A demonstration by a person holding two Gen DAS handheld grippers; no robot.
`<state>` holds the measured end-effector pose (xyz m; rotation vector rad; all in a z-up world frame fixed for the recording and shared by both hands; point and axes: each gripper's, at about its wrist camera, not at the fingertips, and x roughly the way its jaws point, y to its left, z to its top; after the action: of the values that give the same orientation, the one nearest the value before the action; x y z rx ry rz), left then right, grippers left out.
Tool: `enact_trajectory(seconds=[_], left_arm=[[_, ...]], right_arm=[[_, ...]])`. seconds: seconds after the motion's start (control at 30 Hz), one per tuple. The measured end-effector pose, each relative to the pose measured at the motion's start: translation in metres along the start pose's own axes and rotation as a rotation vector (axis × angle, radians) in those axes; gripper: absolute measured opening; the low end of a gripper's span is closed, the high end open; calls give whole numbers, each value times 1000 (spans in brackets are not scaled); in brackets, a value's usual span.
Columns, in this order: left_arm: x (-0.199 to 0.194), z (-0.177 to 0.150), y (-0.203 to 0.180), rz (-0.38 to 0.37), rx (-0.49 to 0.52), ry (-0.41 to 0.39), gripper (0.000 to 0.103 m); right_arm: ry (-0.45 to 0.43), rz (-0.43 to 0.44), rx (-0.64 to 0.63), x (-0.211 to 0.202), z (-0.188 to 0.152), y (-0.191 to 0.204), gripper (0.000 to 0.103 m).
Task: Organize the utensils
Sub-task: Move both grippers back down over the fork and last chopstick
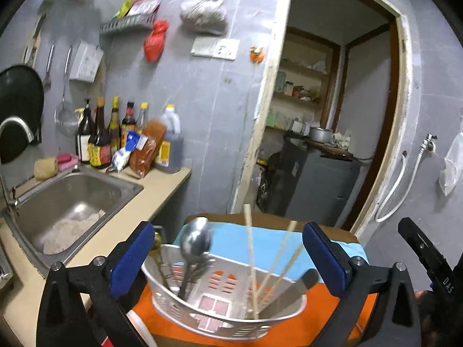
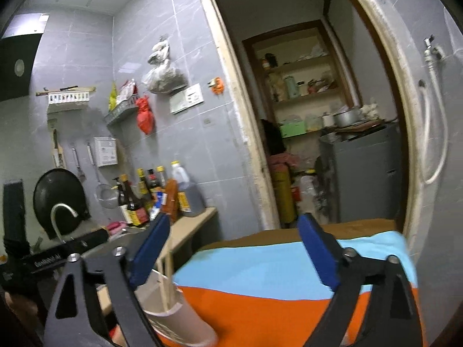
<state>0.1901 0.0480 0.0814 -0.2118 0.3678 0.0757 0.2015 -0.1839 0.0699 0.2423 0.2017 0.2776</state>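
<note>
Hovering, we keep left hand-held gripper (image 1: pixel 228 257) and right hand-held gripper (image 2: pixel 234 254) spread, empty; leaning chopsticks (image 1: pixel 251 260) may tip basket (image 1: pixel 225 312) if bumped.

The utensil basket (image 1: pixel 228 297) with upright chopsticks (image 1: pixel 251 260) and spoon (image 1: pixel 196 240) fills the left cloth; the right cloth (image 2: pixel 275 283) lies bare.

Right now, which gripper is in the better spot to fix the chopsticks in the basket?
Probably the left gripper: its open jaws face the basket and chopsticks. The right gripper sees them off to one side.
</note>
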Motion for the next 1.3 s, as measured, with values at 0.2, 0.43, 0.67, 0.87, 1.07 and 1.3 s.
enact_trajectory(seconds=[0.2, 0.43, 0.67, 0.87, 1.07, 1.3], left_arm=[[-12, -16, -41, -17, 52, -39, 103], [-26, -46, -89, -41, 115, -46, 103], [-27, -79, -129, -104, 197, 43, 103], [-4, -111, -153, -137, 259, 190, 103], [36, -138, -158, -170, 264, 404, 100], [71, -168, -161, -219, 264, 607, 67]], right_arm=[[20, -76, -25, -30, 2, -36, 93], [61, -142, -17, -54, -4, -84, 93], [135, -152, 19, -62, -19, -133, 93], [241, -142, 58, -54, -47, -168, 93], [375, -108, 78, -38, -83, -188, 93], [484, -16, 98, -13, -116, -198, 80]])
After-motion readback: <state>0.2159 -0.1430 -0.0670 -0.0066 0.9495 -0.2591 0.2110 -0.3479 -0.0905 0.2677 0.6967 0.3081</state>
